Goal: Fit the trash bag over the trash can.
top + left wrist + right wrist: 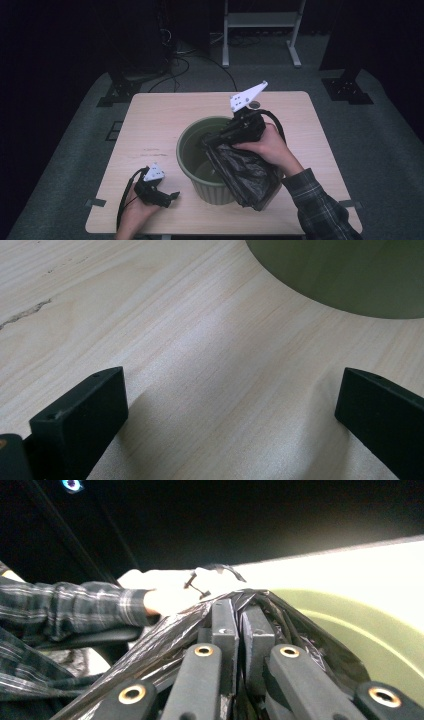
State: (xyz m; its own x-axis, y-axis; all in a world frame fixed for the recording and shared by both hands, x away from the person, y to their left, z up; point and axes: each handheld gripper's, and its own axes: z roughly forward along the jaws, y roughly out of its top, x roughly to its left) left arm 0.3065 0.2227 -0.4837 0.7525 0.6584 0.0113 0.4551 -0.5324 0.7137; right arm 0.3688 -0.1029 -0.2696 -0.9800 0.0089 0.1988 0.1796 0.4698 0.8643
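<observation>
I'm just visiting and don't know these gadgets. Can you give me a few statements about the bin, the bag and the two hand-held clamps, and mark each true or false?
1. The right gripper is shut on the black plastic bag. True.
2. The left gripper holds the bag too. False: its jaws stand open over the bare wooden table, with nothing between them.
3. The green bin lies tipped on its side. False: it stands upright on the table.
4. The bag hangs over the bin's rim on the right gripper's side. True.

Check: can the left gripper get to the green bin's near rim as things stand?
Probably yes: the left gripper rests open on the table beside the green bin, nothing between them; the black bag hangs on the far side.
</observation>
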